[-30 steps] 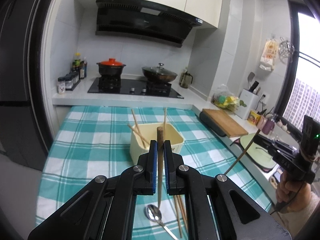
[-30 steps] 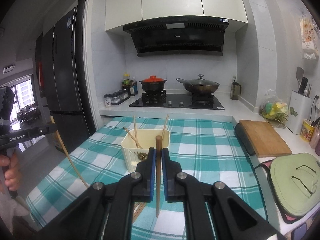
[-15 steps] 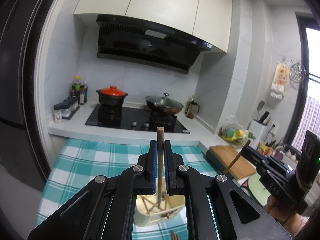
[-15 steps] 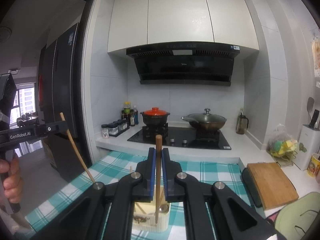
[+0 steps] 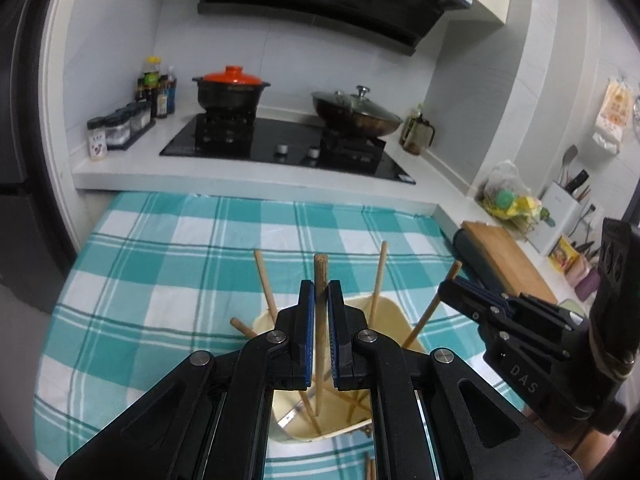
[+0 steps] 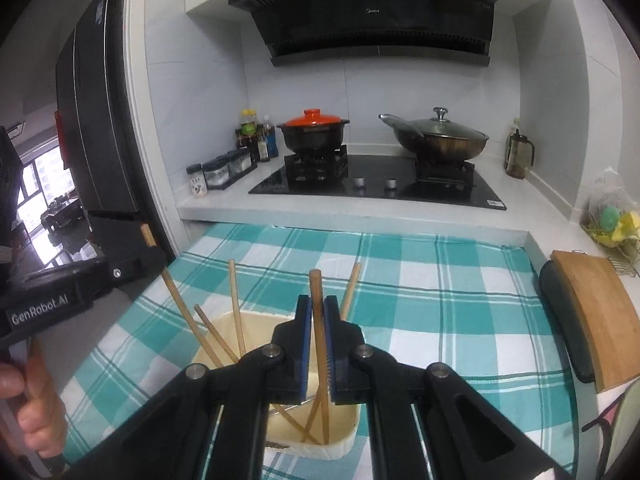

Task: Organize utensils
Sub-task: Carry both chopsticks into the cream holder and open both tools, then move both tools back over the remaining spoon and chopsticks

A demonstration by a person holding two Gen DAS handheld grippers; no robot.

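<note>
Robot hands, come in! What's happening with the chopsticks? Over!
Left gripper and right gripper each clamp a chopstick, tips inside cream bin. Other chopsticks lean there. Nothing blocking.

A table covered with a teal-and-white checked cloth (image 6: 440, 300) carried a cream bin (image 6: 344, 438), with loose chopsticks (image 5: 370, 468) lying just beside that bin.

chopsticks (image 6: 237, 312) stand in the bin (image 6: 344, 438) on the tablecloth (image 6: 440, 300) (stove (image 6: 376, 184) behind).

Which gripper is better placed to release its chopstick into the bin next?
Right gripper, marginally: its chopstick tip looks down near the cream bin's floor. The left gripper holds its chopstick inside too, but seemingly higher.
</note>
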